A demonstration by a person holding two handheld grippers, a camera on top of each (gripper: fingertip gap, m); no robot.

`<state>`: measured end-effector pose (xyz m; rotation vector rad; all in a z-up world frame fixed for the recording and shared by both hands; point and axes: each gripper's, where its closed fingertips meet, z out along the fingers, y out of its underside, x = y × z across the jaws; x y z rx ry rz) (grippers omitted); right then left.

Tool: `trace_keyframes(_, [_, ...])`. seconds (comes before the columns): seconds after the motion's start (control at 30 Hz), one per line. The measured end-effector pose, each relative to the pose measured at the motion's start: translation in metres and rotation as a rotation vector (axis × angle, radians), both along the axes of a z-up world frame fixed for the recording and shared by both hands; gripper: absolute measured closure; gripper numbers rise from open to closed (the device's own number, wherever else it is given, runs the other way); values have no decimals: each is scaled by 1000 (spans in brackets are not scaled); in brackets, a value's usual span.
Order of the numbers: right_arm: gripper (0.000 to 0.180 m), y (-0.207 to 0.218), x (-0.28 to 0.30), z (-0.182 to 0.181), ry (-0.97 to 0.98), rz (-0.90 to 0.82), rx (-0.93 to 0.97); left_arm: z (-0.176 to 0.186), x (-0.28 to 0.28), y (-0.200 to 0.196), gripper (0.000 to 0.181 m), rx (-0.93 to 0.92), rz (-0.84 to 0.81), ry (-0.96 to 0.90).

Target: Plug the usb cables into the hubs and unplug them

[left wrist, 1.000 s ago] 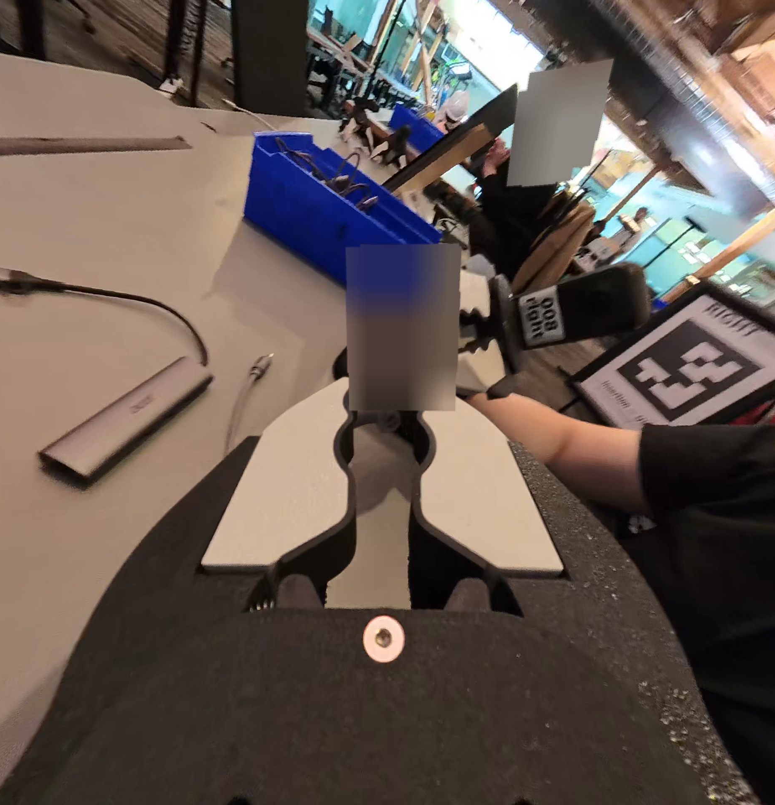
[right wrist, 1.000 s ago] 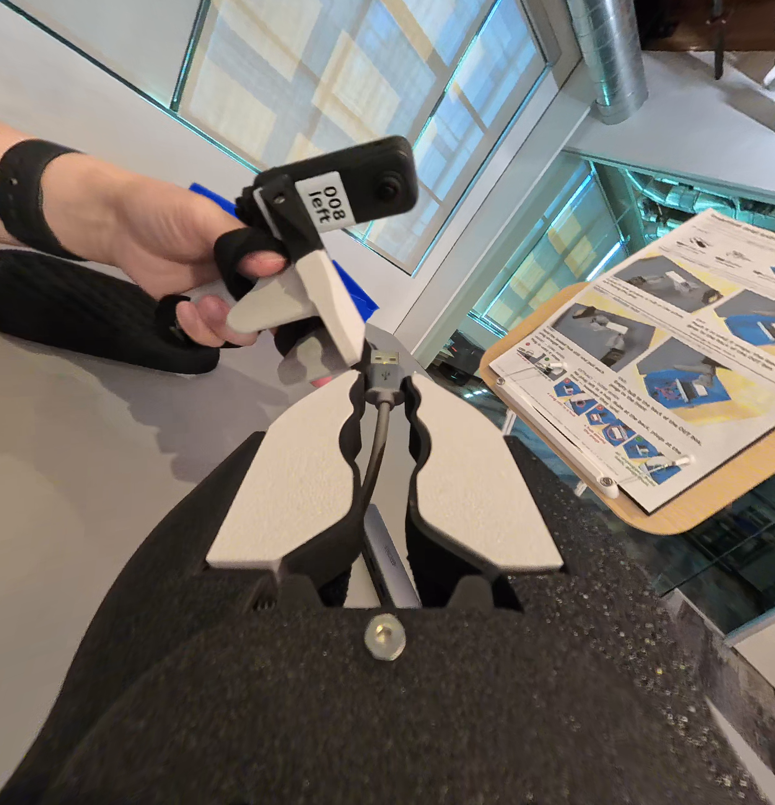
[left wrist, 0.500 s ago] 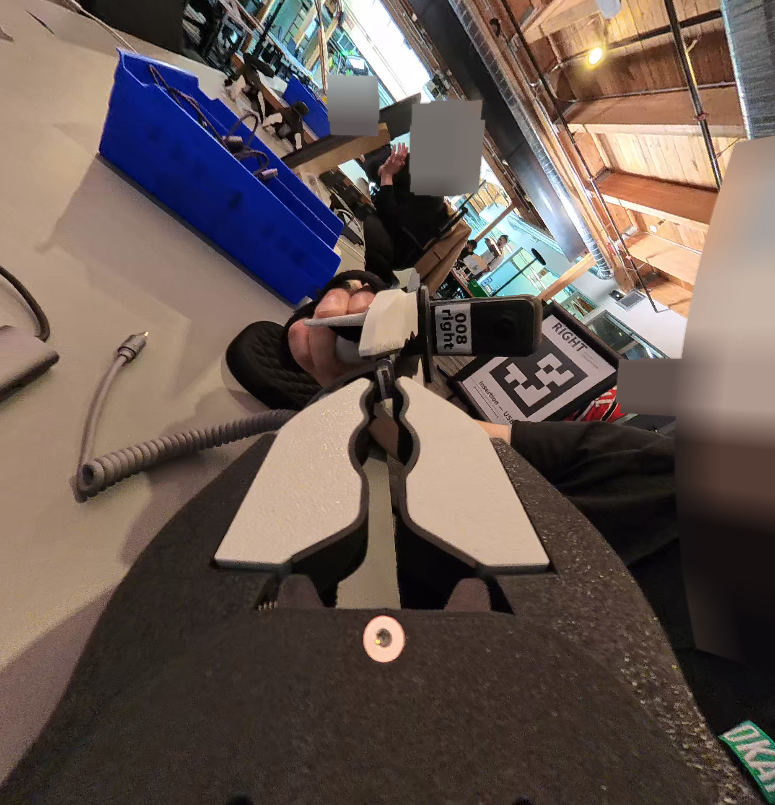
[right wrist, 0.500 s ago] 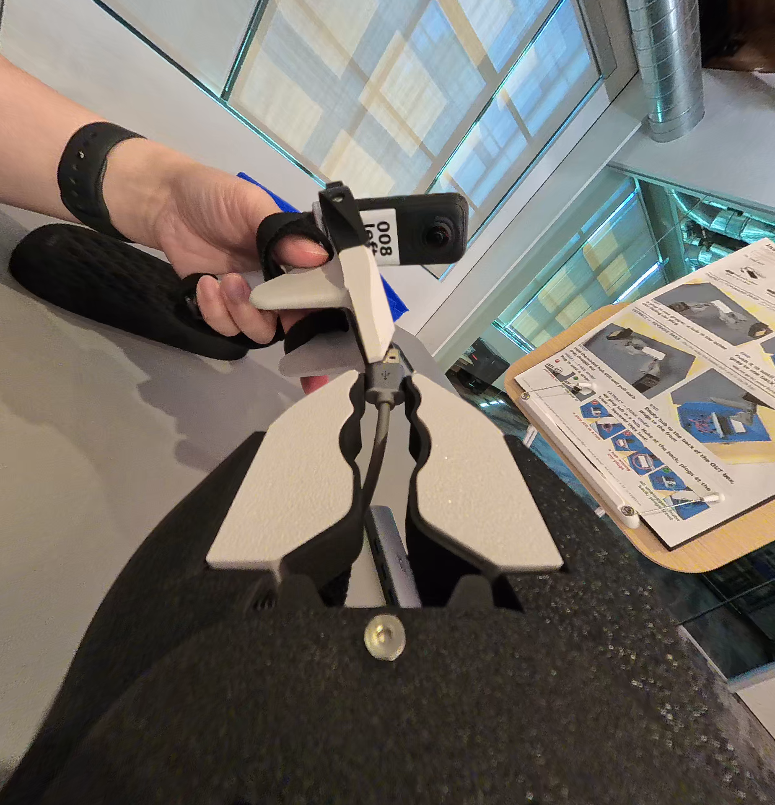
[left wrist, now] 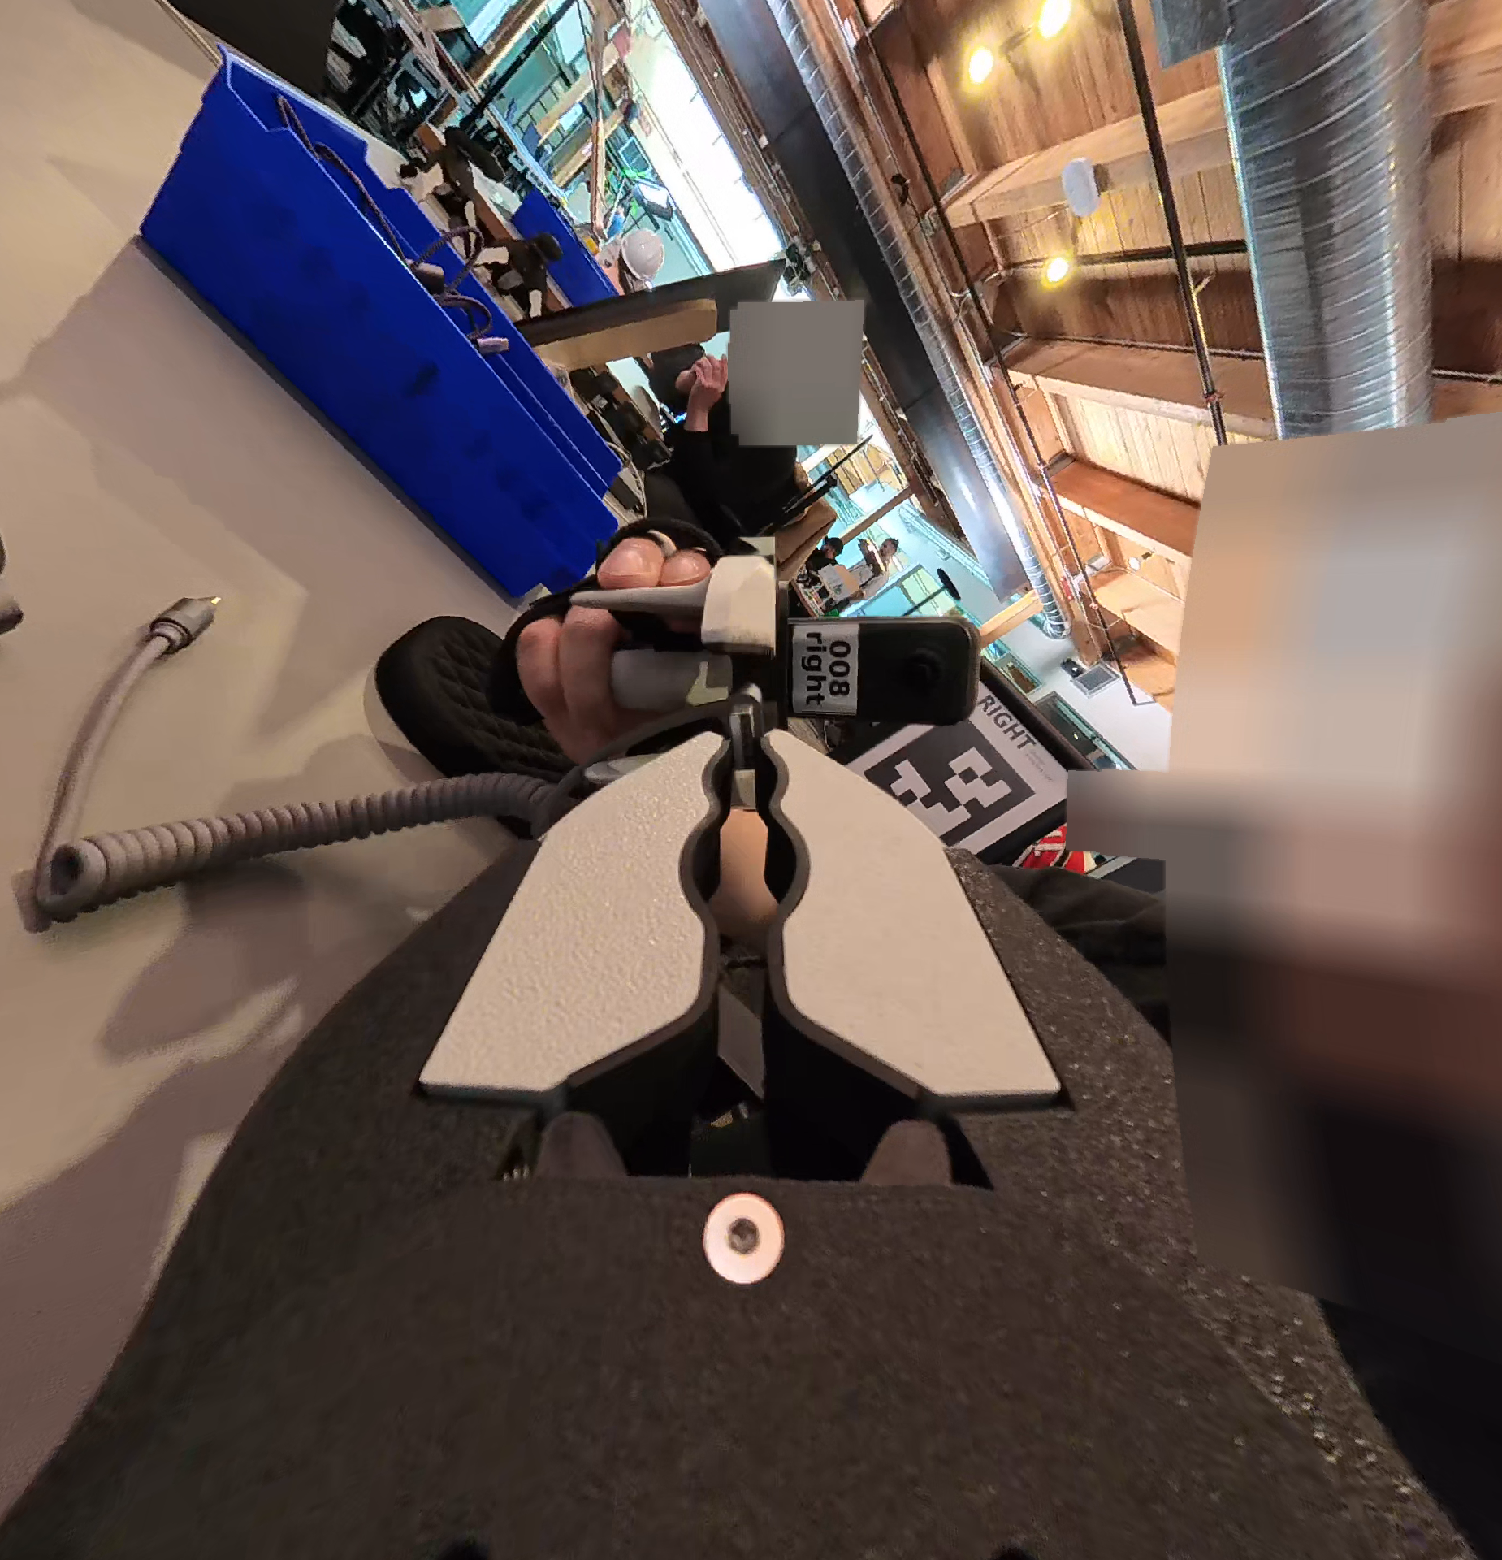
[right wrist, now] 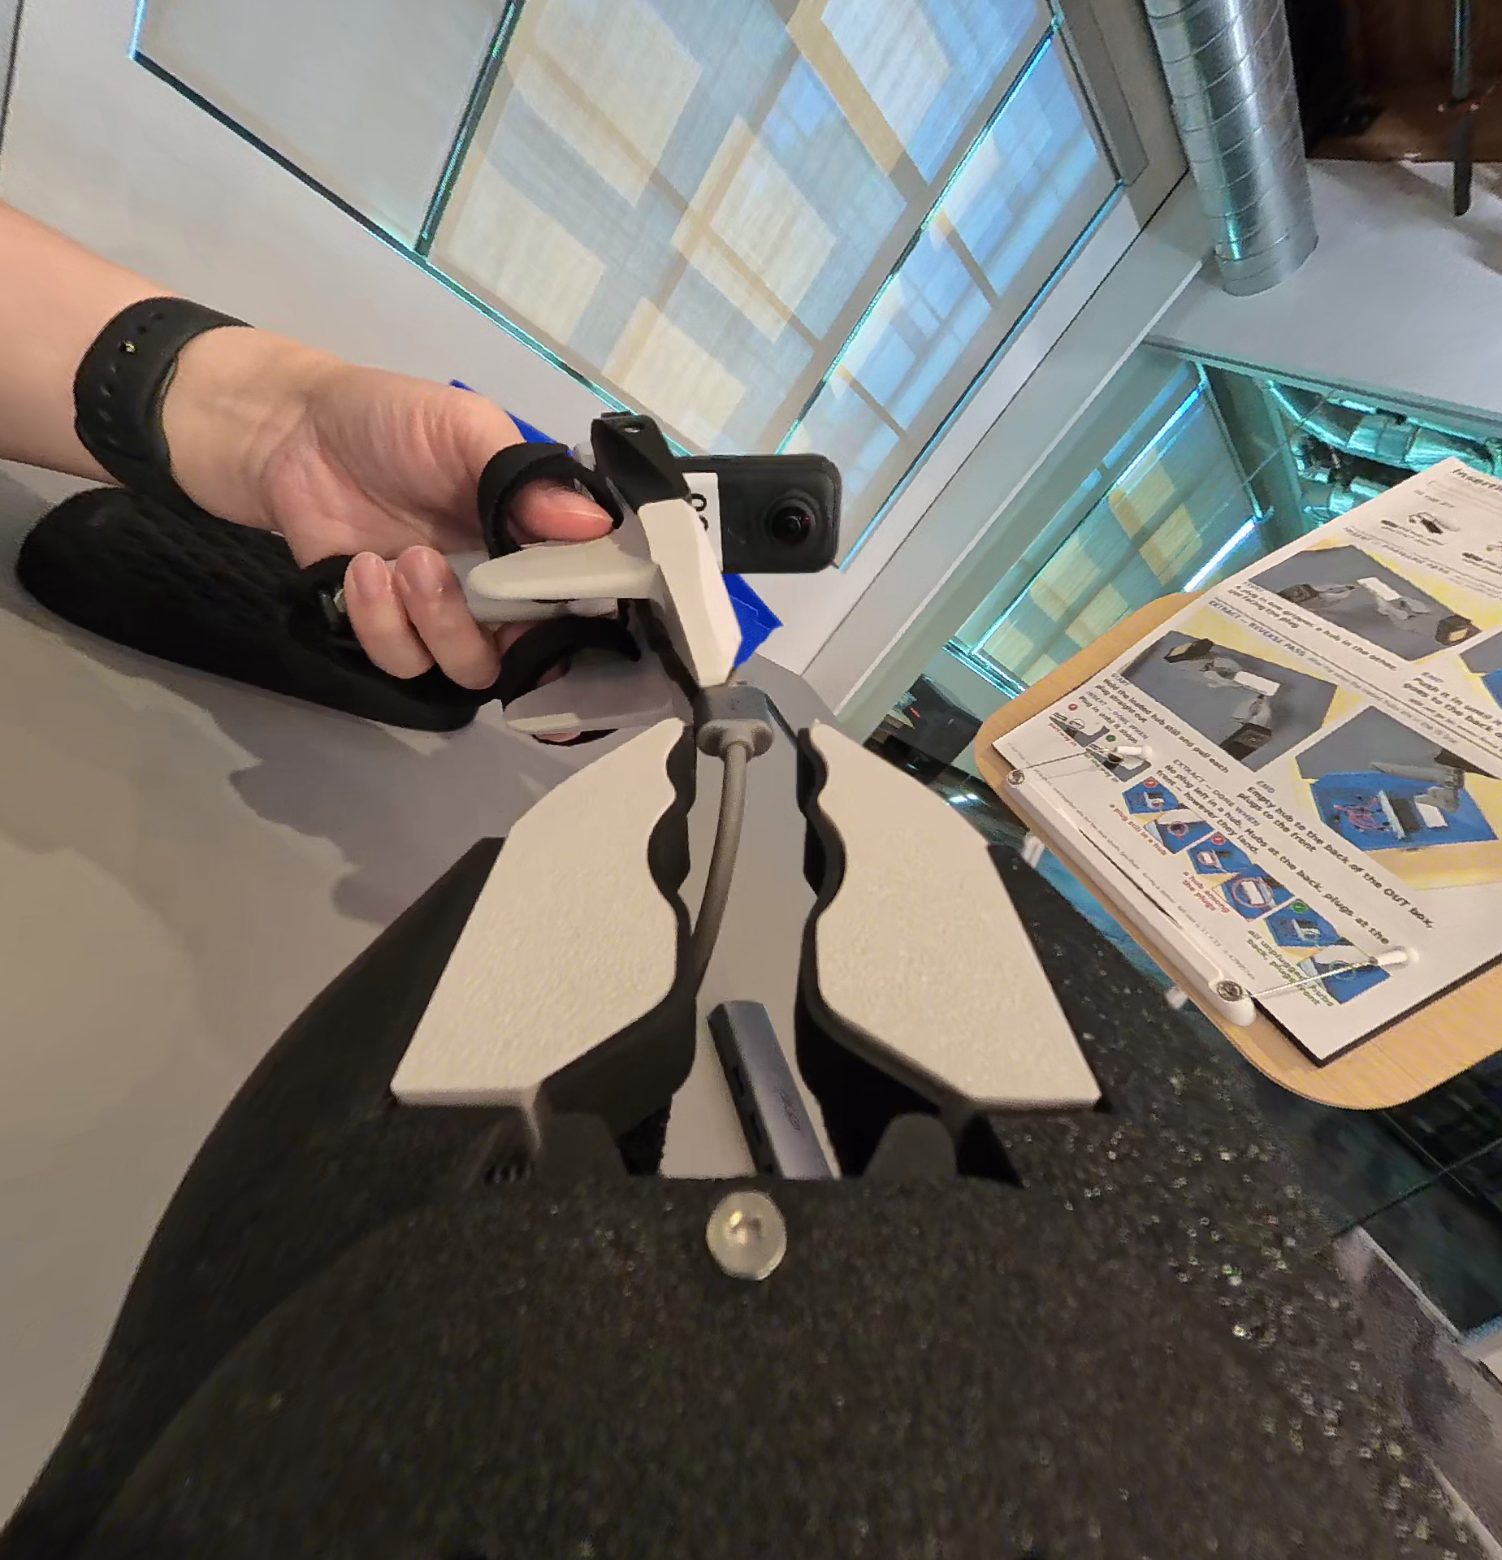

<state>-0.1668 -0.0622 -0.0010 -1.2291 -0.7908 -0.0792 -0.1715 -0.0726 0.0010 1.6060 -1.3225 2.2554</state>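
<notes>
In the right wrist view a grey USB plug (right wrist: 734,717) stands between the tips of my right gripper (right wrist: 747,743). The jaws are spread, with a gap on the plug's right side. Its grey cable (right wrist: 722,853) runs down to a grey hub (right wrist: 768,1089) hanging below the fingers. My left gripper (right wrist: 713,667), held in a hand, meets the plug's metal end from above. In the left wrist view my left gripper (left wrist: 743,751) is nearly shut on that metal plug end (left wrist: 740,726). The right gripper (left wrist: 730,675) faces it closely.
A coiled grey cable (left wrist: 224,836) with a loose plug (left wrist: 182,620) lies on the beige table (left wrist: 182,473). Blue bins (left wrist: 376,338) holding cables stand behind it. A board with an instruction sheet (right wrist: 1321,802) is at the right. A square marker card (left wrist: 958,785) stands behind the right gripper. The tips of both grippers are at nearly the same place. Left tips and right tips are each some 20 centimetres from the grey hub (right wrist: 768,1089).
The right gripper's jaws have spread apart around the plug. The left gripper has closed in on the plug's metal end, and its view has swung upward.
</notes>
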Motion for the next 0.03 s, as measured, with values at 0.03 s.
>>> trace_keyframes(0.03, [160,-1,-2,0,2,12,1,1,-1,0,177,2,-2,-3])
